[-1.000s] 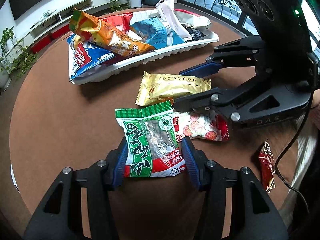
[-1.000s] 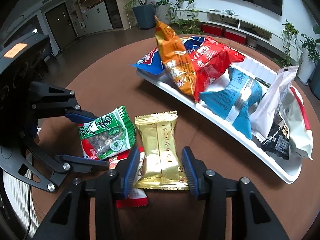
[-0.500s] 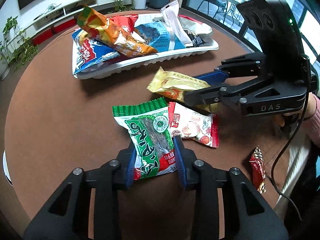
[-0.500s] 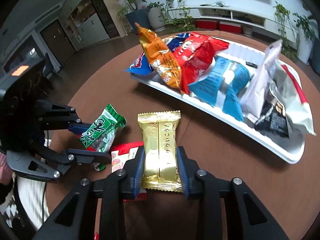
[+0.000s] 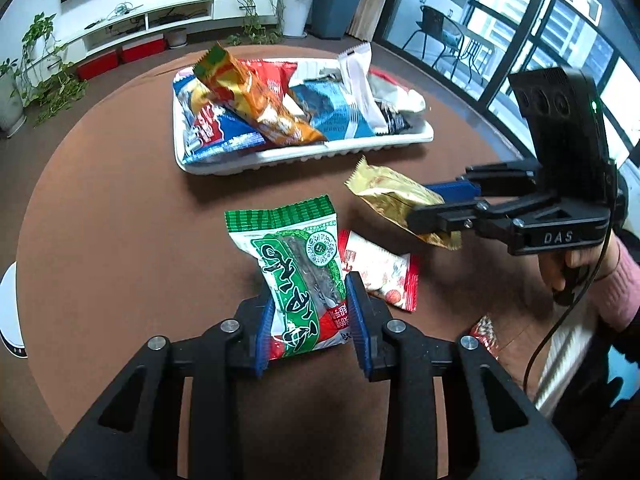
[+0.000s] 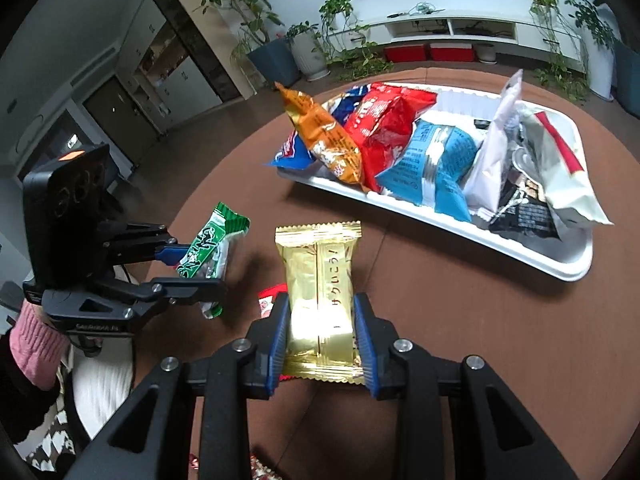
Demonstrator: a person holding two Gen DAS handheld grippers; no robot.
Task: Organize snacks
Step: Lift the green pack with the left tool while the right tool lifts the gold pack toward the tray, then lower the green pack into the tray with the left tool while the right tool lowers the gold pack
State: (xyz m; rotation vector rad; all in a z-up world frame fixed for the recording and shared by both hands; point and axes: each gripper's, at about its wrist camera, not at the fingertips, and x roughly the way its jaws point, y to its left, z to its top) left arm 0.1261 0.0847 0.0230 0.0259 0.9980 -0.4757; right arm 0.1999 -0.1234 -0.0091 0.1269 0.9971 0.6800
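My left gripper [image 5: 310, 320] is shut on a green snack packet [image 5: 296, 276] and holds it above the brown round table [image 5: 120, 216]; the packet also shows in the right wrist view [image 6: 208, 248]. My right gripper [image 6: 320, 332] is shut on a gold snack packet [image 6: 320, 280], lifted off the table; it also shows in the left wrist view [image 5: 394, 200]. A white tray [image 5: 304, 154] full of several snack bags sits at the far side, also in the right wrist view [image 6: 560, 268].
A red-and-white snack packet [image 5: 380, 272] lies on the table below the grippers. A small red wrapped snack [image 5: 486, 334] lies near the table's right edge. Plants and a white TV shelf stand beyond the table.
Both grippers closed on their packets and lifted them off the table. The red-and-white packet stayed on the table.
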